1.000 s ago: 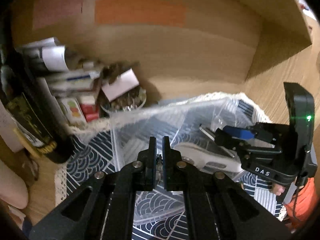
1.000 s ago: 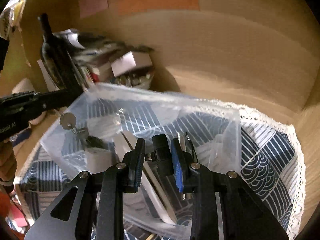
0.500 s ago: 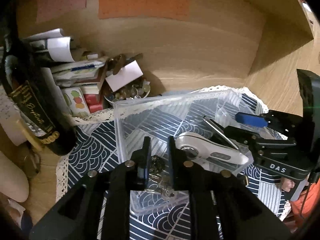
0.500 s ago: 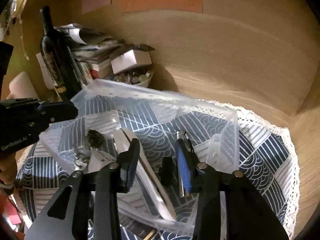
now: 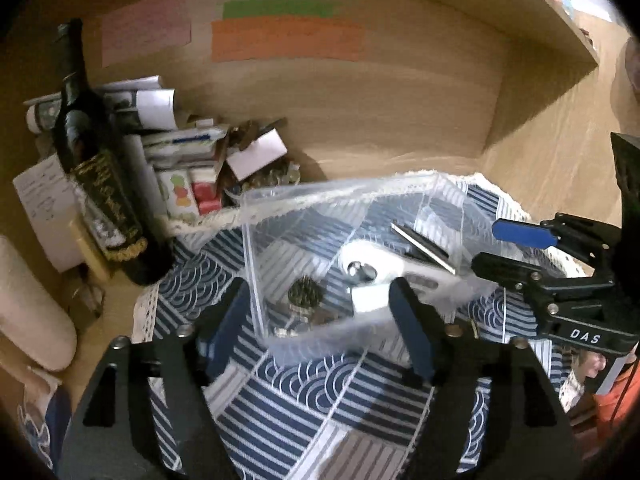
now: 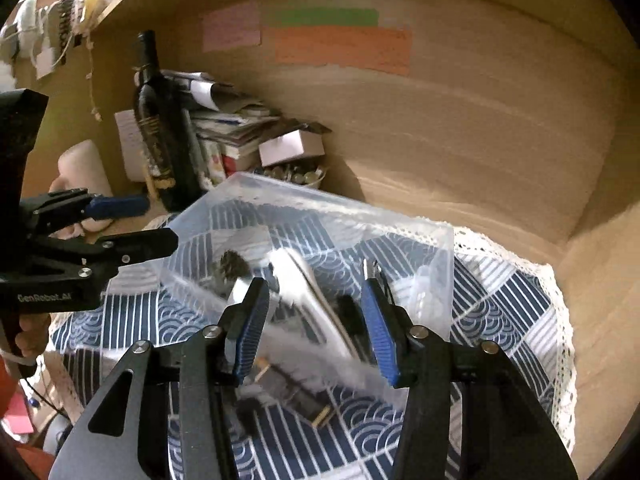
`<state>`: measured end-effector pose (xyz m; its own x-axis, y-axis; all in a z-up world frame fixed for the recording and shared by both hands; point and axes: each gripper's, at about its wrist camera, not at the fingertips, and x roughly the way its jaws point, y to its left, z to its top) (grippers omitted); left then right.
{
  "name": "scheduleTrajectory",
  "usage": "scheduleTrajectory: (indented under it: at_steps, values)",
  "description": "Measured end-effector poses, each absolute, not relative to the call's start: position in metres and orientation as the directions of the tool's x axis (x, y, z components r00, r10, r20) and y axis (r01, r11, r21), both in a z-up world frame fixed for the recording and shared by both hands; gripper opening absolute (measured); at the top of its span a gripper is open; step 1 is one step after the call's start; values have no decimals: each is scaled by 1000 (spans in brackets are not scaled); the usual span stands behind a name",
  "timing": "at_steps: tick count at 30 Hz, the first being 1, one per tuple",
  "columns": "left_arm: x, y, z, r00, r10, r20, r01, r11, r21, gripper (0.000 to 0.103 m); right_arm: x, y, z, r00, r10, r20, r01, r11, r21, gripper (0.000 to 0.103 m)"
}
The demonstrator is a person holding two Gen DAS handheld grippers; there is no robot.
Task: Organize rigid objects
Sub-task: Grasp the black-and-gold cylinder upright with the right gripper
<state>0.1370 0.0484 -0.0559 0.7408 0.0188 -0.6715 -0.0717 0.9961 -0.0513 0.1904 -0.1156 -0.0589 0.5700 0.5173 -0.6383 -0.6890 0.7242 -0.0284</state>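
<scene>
A clear plastic box (image 5: pixel 340 192) stands on a blue patterned cloth (image 5: pixel 300 400). In it lie a white hand tool (image 5: pixel 384 268), a thin metal strip (image 5: pixel 424 246) and a dark bristly lump with keys (image 5: pixel 305 294). My left gripper (image 5: pixel 320 328) hangs just in front of the box's near corner, its jaws opening, and its pads press on nothing. My right gripper (image 6: pixel 316 324) is at the box's (image 6: pixel 320 200) near wall, jaws also opening. A small black piece (image 6: pixel 348 312) lies loose in the box between its fingers. Each view shows the other gripper at its side.
A dark wine bottle (image 5: pixel 100 172) stands at the left beside stacked papers and small boxes (image 5: pixel 180 148) and a bowl of coins (image 5: pixel 272 178). Coloured notes (image 5: pixel 288 38) hang on the wooden back wall. The lace-edged cloth (image 6: pixel 520 300) covers the desk right of the box.
Both grippers opened and drew back from the box. The left let the keys with the dark lump drop into it. The right let go of the small black piece.
</scene>
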Motion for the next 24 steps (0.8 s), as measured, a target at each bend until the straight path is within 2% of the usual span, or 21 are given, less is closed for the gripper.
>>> scheduleTrajectory:
  at_steps: [6, 7, 8, 9, 21, 24]
  values:
    - [122, 42, -80, 694, -5, -720, -57, 996, -62, 76, 178, -124, -83, 518, 508, -688, -701, 714, 0, 46]
    - [121, 42, -85, 684, -11, -729, -55, 996, -67, 76, 175, -125, -85, 524, 508, -683, -702, 712, -9, 48]
    - [119, 40, -90, 672, -18, -740, -50, 996, -70, 76, 173, -125, -88, 528, 500, -686, -702, 711, -22, 55]
    - [118, 39, -93, 666, -21, -746, -47, 996, -70, 76, 172, -124, -91, 517, 494, -699, -704, 709, -21, 56]
    - [110, 19, -118, 597, -76, -798, 19, 997, -80, 78, 191, -115, -139, 381, 448, -808, -722, 691, 43, 55]
    - [110, 11, -121, 589, -85, -804, 43, 996, -73, 84, 195, -112, -146, 341, 456, -822, -729, 680, 75, 46]
